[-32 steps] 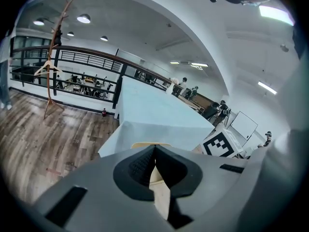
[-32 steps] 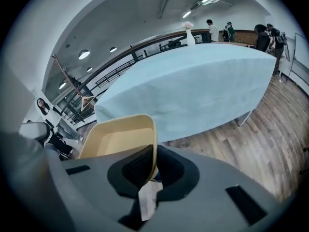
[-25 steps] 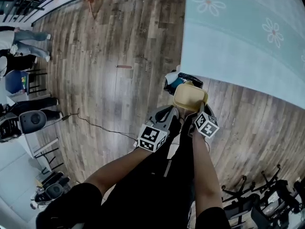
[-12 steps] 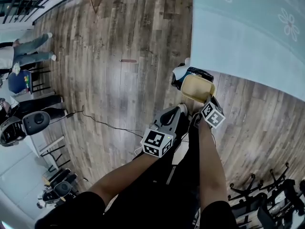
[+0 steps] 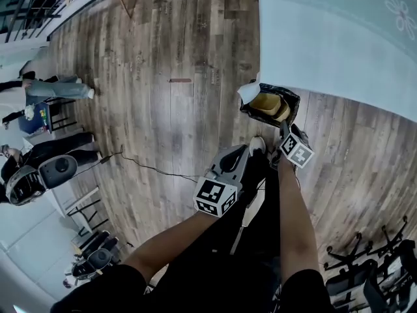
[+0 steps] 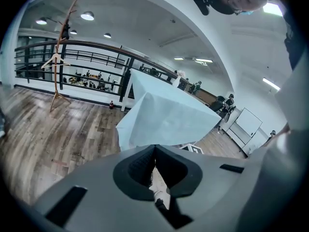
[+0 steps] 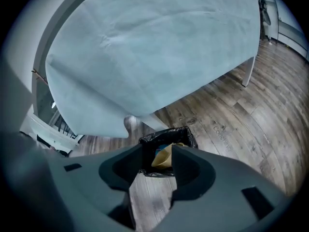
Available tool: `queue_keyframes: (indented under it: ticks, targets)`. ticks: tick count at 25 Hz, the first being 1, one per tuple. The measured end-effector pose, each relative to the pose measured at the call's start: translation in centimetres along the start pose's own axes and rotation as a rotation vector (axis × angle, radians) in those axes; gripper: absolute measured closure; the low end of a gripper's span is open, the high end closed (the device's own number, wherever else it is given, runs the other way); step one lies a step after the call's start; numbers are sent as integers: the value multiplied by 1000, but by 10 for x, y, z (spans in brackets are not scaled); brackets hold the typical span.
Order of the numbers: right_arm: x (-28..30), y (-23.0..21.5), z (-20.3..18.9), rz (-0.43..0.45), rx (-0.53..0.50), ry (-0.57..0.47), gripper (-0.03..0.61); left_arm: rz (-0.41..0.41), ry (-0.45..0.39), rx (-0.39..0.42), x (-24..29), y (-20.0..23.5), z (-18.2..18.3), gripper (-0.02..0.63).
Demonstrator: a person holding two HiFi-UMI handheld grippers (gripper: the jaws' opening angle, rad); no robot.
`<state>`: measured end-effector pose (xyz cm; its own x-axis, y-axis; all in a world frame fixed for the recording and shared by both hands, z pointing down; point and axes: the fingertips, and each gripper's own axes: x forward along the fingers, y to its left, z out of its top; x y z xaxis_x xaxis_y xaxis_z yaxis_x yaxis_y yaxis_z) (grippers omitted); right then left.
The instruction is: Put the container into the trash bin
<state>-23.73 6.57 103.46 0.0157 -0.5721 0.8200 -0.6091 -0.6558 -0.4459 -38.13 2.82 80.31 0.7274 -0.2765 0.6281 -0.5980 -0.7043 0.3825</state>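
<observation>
Two grippers: right gripper point(image 5: 285, 129), the nearer, jaws opening on nothing, pointed down at container point(image 5: 266, 103) tilted inside trash bin point(image 5: 294, 98) just ahead; left gripper point(image 5: 253, 147) stayed out, pressed together, empty.

Bright, even indoor light; heavy fisheye bend.
Ceiling lamps point(image 6: 88, 16) glow above the worktop point(image 6: 164, 115); beside it the floor point(image 5: 163, 109) carries a pale sheen, its planks bow, and picture corners fall dark.
</observation>
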Motion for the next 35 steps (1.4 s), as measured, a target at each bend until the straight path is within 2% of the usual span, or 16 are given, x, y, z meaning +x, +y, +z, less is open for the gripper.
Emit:
queue_keyframes:
  ticks: [4, 11, 16, 22, 24, 26, 31, 35]
  targets:
    - [-18, 4, -2, 12, -22, 1, 400, 13, 6, -6, -6, 1, -2, 602]
    - [-76, 33, 30, 93, -105, -26, 400, 23, -39, -6, -17, -19, 29, 603]
    - [-137, 42, 52, 78, -134, -88, 405, -13, -63, 32, -28, -46, 52, 602]
    - [-228, 41, 85, 59, -160, -181, 451, -63, -74, 63, -38, -86, 67, 603]
    - [-259, 38, 99, 65, -167, -220, 492, -85, -64, 74, -36, -105, 67, 603]
    - [-291, 37, 114, 112, -165, -270, 523, -116, -70, 96, -34, -131, 73, 603]
    - [-366, 24, 148, 227, -155, -378, 532, -174, -104, 129, -18, -209, 94, 603]
    - [-417, -11, 178, 219, -203, -418, 532, -201, -117, 176, 7, -277, 108, 603]
